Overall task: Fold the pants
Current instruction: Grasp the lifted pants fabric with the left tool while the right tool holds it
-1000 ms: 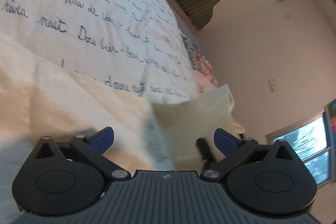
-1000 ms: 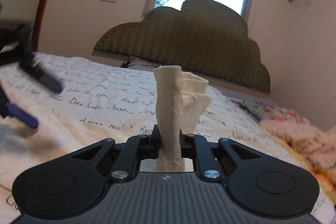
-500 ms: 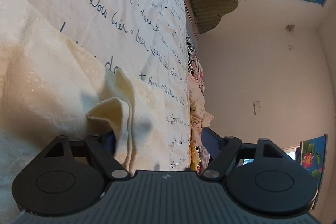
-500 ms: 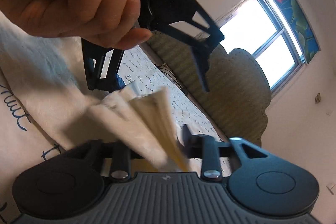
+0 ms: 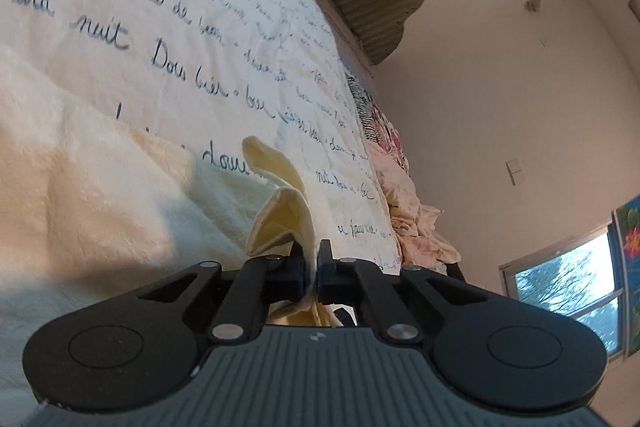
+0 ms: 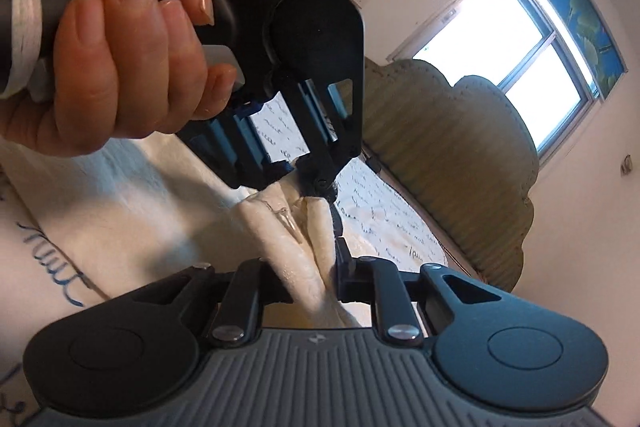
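Cream pants [image 5: 100, 195] lie spread on a white bedsheet [image 5: 168, 7] printed with blue script. My left gripper [image 5: 310, 261] is shut on a raised fold of the pants' edge [image 5: 286, 211]. In the right wrist view a bunched ridge of the same cream cloth [image 6: 304, 251] fills the gap of my right gripper [image 6: 310, 267], whose jaws are closing onto it. Just beyond, the left gripper [image 6: 316, 187] pinches the same bunch, held by a person's hand [image 6: 120, 47]. The two grippers are almost touching.
An olive padded headboard [image 6: 460, 167] stands at the bed's far end under a bright window [image 6: 512, 27]. Crumpled pink bedding [image 5: 408, 211] lies along the bed's edge by the wall. A second window [image 5: 560, 287] is low on the right.
The left gripper went from wide open to shut on the pants' edge. The right gripper rolled, briefly opened and closed again on the bunch, coming up close beside the left gripper.
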Tool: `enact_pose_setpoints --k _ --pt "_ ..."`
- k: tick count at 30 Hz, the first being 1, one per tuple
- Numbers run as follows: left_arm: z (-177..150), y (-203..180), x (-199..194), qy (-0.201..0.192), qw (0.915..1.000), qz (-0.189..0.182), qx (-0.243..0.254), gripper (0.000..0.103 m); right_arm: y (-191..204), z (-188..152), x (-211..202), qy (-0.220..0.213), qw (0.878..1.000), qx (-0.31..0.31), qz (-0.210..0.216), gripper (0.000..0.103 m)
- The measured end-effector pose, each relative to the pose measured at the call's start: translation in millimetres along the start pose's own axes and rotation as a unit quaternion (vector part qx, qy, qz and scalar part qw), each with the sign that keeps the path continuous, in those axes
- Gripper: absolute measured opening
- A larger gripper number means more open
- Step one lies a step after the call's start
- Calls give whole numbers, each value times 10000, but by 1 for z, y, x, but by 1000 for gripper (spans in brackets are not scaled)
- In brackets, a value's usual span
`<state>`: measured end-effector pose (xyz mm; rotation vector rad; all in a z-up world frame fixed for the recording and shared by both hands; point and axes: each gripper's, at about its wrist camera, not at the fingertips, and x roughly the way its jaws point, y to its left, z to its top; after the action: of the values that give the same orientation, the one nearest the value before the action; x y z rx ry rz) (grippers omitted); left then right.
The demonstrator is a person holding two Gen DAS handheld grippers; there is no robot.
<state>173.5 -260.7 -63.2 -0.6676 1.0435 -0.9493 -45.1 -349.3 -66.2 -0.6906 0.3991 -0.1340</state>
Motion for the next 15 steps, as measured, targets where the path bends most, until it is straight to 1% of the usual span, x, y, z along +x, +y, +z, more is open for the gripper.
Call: enact_pose_setpoints --k 1,3,5,7,11,15 --pt "-3 -8 -11 -95 9994 81 310 4 -1 2 -4 -50 10000 77 36 16" --pt "-7 -21 -30 -262 9956 273 856 4 -4 7 -13 -194 9991 344 159 16" --pt "-12 -30 -50 -453 9884 514 1359 4 -5 14 -19 -319 9970 613 339 16" --pt "-15 -35 -67 -595 9811 753 1680 4 -3 24 -22 -438 9943 809 531 16" --pt "-18 -29 -102 -746 9711 1131 1963 4 10 43 -23 -630 9898 967 836 16" --pt "-17 -10 -129 -753 9658 1501 1974 5 29 59 -24 -766 9856 972 1156 16"
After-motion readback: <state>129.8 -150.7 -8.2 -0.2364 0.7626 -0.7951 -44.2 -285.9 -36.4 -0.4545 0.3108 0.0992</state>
